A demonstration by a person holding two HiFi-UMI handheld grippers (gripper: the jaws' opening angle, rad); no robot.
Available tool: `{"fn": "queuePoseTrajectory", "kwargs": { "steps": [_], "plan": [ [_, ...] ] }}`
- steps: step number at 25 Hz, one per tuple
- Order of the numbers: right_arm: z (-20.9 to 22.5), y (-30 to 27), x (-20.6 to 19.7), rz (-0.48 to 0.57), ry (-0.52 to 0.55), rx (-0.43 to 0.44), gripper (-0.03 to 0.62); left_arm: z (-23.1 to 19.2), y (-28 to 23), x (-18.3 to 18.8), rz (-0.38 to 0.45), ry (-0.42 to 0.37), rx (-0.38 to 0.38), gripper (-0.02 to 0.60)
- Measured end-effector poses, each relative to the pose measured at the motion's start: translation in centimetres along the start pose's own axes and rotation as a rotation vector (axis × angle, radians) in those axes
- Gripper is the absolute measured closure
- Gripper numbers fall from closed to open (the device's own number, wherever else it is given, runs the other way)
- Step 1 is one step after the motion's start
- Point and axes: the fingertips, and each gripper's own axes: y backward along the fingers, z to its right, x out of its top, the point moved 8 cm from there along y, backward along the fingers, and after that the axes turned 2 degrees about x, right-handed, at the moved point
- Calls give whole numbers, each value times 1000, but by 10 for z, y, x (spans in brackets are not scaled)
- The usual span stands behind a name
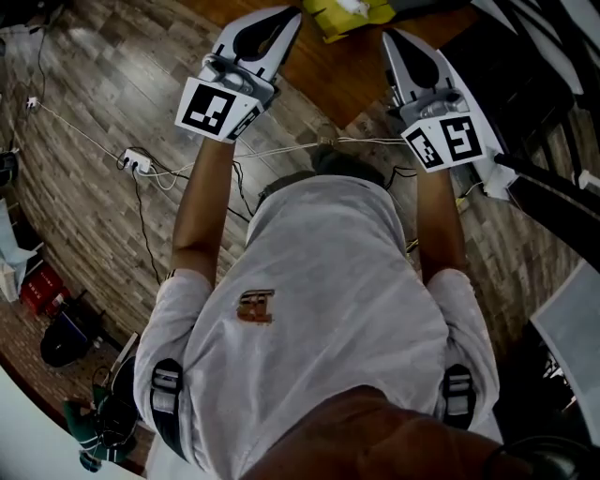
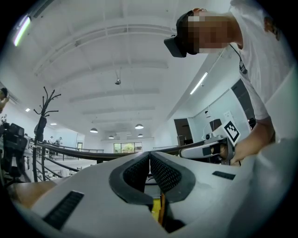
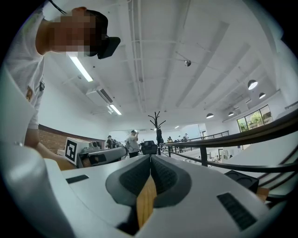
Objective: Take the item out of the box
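In the head view a person holds both grippers out in front of the chest, over the near edge of a wooden table (image 1: 356,70). A yellow object (image 1: 352,13) lies on that table at the top edge, partly cut off; I cannot tell whether it is the box. My left gripper (image 1: 284,17) points toward it from the left, my right gripper (image 1: 390,37) from the right. Both gripper views look up at the ceiling, so no box shows in them. The left gripper's (image 2: 150,156) pads meet with nothing between them. The right gripper (image 3: 150,158) is likewise shut and empty.
A white power strip (image 1: 136,161) and cables lie on the wood floor at left, a red crate (image 1: 37,287) further left. Black equipment (image 1: 525,84) stands at the right. A coat stand (image 3: 156,122) and a dark railing (image 3: 233,139) show in the right gripper view.
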Motion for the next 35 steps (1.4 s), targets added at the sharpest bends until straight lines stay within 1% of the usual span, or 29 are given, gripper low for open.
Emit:
{"fn": "queuePoseTrajectory", "kwargs": {
  "steps": [7,9,11,14,16,19,22,32,35],
  "plan": [
    [70,-31,8,-8,-9,23,562,-27,-71,-20,-52,-47,-43,558],
    [86,-37,5,-17,-11,26,562,-32,-87,-28,-58,-48,-49,558],
    [97,-42,1,-26,-17,30,562,-36,-98,-35,-71,-46,-52,558],
    [106,-47,-1,-34,-28,31,562,-41,-108,-40,-112,-44,-55,558],
    [112,-52,-3,-36,-33,27,562,-47,-118,-45,-141,-60,-76,558],
    [119,-57,-8,-37,-41,13,562,-53,-130,-55,-178,-124,-143,558],
    [123,-60,-9,-38,-48,-18,562,-55,-141,-63,-233,-179,-209,558],
    [125,-67,-16,-66,-53,-100,562,-60,-176,-103,-457,-377,-460,557],
    [124,-70,-19,-84,-55,-122,562,-63,-185,-116,-512,-445,-527,555]
  ]
}}
